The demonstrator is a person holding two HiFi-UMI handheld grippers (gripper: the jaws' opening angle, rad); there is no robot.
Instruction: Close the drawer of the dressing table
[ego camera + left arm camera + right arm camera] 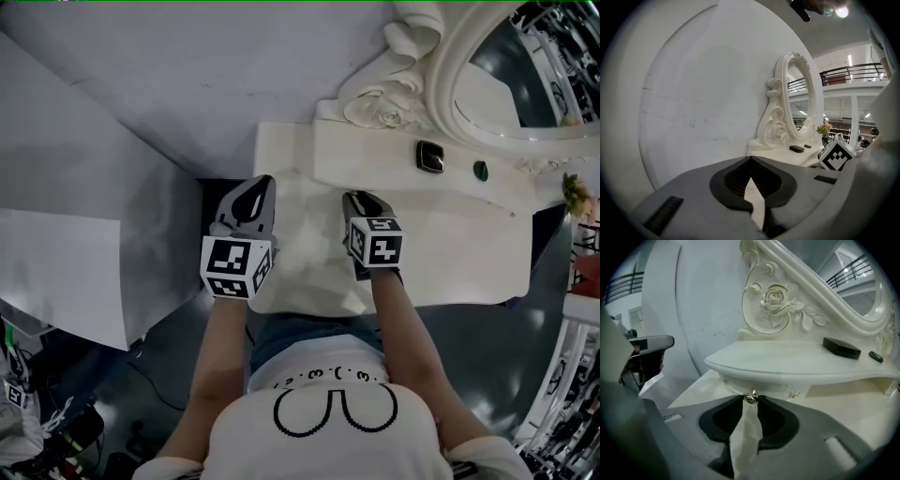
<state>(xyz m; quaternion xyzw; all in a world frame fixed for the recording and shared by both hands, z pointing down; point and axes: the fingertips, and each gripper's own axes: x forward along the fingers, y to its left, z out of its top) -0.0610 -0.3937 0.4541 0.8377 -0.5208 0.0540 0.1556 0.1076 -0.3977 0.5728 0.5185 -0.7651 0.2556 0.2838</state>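
Right hand-held gripper (360, 200) has its jaws pinched on the little metal knob (750, 398) of the drawer (780, 389), which sits tucked under the dressing table's (375, 155) upper ledge, above the white surface (450, 253). Left hand-held gripper (261, 184) hangs off the surface's left edge, tips together, holding nothing

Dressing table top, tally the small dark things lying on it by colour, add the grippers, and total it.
Black: 1, box
Dark green: 1, small oval item
Grippers: 2, left gripper, right gripper shut on the drawer knob
Total: 4
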